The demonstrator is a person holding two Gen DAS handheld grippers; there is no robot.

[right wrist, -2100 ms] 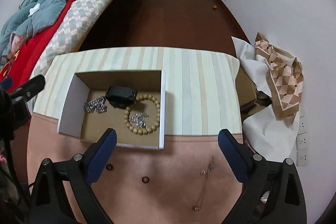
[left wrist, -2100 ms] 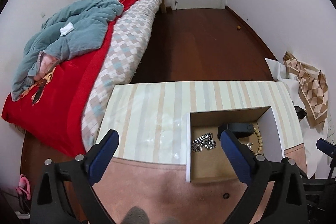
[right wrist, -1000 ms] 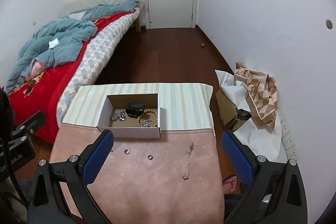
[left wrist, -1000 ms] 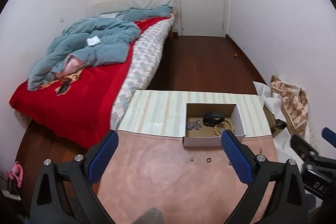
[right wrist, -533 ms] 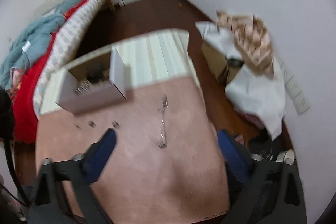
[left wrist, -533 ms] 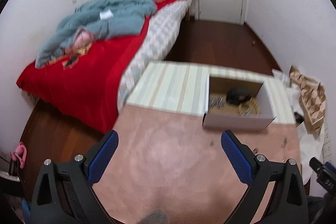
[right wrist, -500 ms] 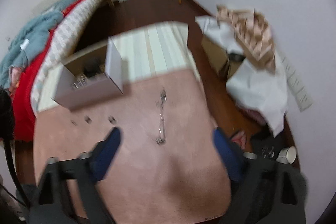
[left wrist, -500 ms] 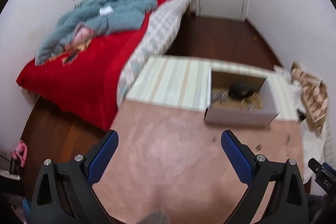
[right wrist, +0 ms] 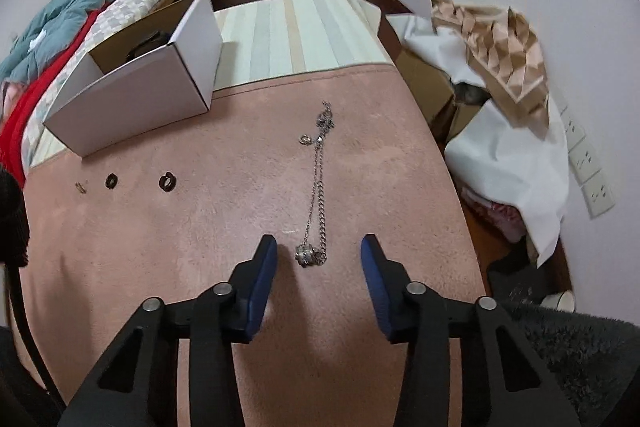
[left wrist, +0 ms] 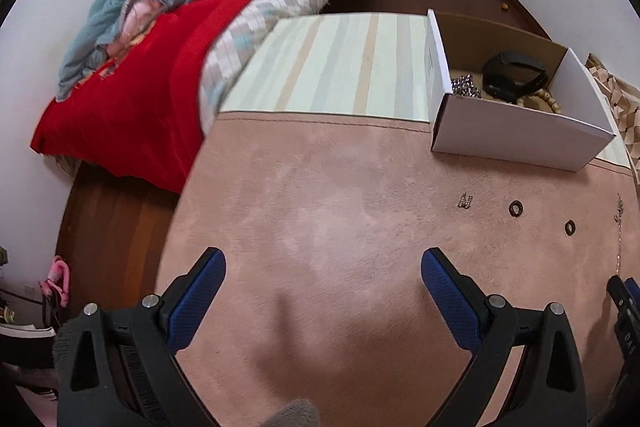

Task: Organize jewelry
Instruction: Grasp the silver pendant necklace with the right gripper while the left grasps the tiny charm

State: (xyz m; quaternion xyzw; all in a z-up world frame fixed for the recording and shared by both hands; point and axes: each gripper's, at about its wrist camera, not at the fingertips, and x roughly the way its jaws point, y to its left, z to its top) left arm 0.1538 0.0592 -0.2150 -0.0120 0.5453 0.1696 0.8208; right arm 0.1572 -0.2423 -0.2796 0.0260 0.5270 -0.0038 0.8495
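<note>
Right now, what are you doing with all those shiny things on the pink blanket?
Someone is tidying jewelry into the white box. The right hand-held gripper is open, with the pendant end of a silver chain necklace between its fingers, not gripped yet. The left hand-held gripper is open too, over bare pink cloth. Two dark rings and a small clasp lie loose outside the box.

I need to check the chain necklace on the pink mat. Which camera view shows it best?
The right wrist view: the chain necklace lies full length before the open right gripper. The left wrist view shows only a thin sliver at its right edge.
</note>
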